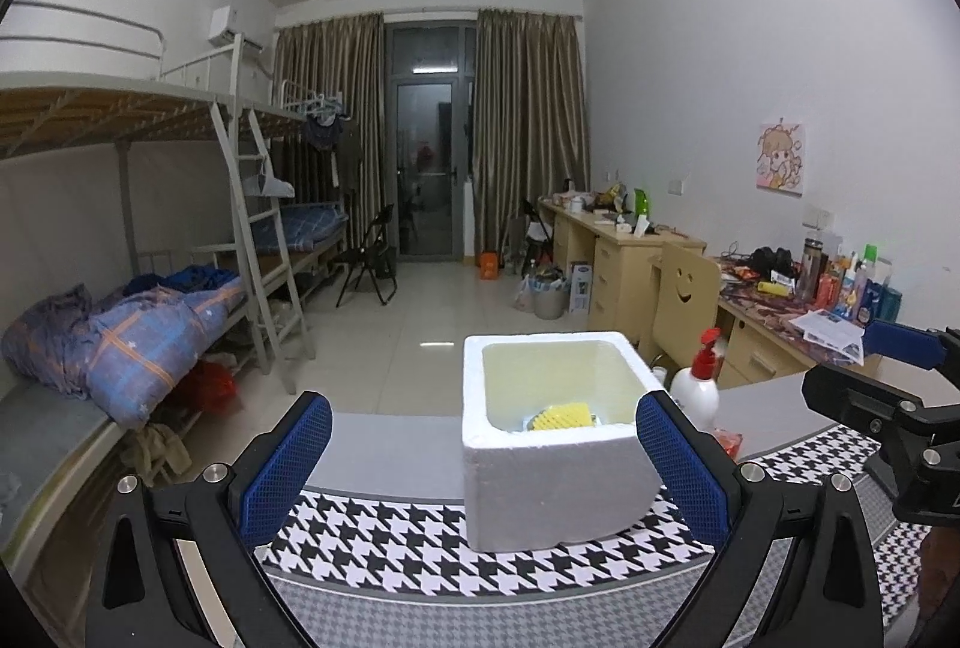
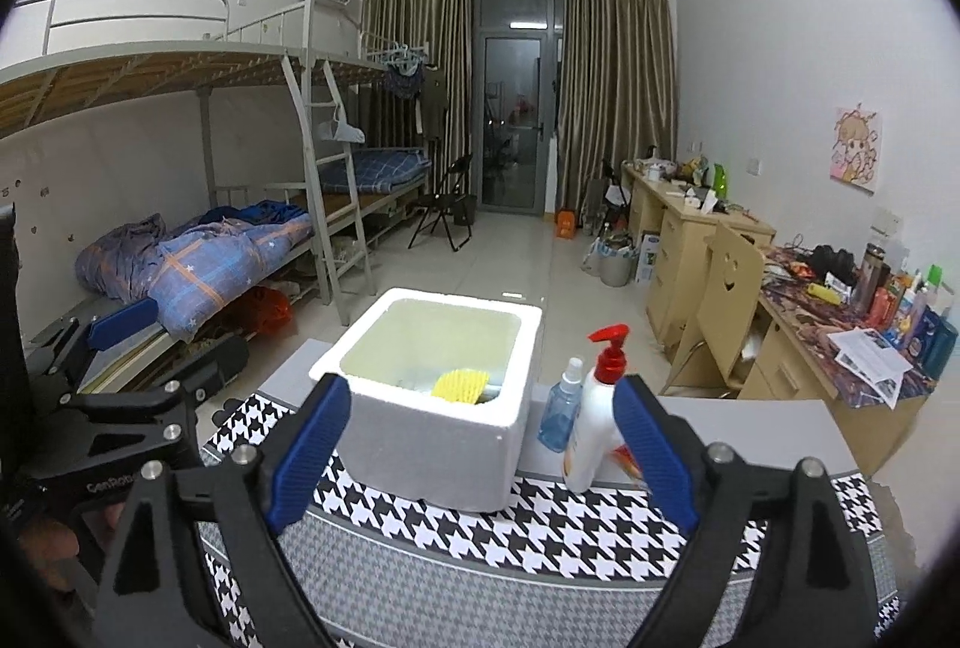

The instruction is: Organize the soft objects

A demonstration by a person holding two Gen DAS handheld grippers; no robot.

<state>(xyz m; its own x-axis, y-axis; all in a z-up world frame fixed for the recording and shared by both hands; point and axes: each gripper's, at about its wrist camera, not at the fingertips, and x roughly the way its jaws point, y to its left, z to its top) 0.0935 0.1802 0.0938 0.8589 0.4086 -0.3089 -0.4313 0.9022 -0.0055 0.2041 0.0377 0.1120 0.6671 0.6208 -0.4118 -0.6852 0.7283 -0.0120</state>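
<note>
A white foam box (image 1: 558, 468) stands on the houndstooth cloth (image 1: 384, 534); it also shows in the right wrist view (image 2: 438, 444). A yellow soft sponge-like object (image 1: 561, 417) lies inside it, also seen from the right wrist (image 2: 459, 385). My left gripper (image 1: 483, 468) is open and empty, held just in front of the box. My right gripper (image 2: 480, 462) is open and empty, also in front of the box. The right gripper appears at the right edge of the left wrist view (image 1: 888, 390), and the left gripper at the left edge of the right wrist view (image 2: 108, 408).
A white pump bottle with a red top (image 2: 594, 420) and a small blue spray bottle (image 2: 561, 417) stand right of the box. A red packet (image 1: 729, 441) lies behind the pump bottle. Bunk beds (image 1: 150, 288) are left, cluttered desks (image 2: 840, 324) right.
</note>
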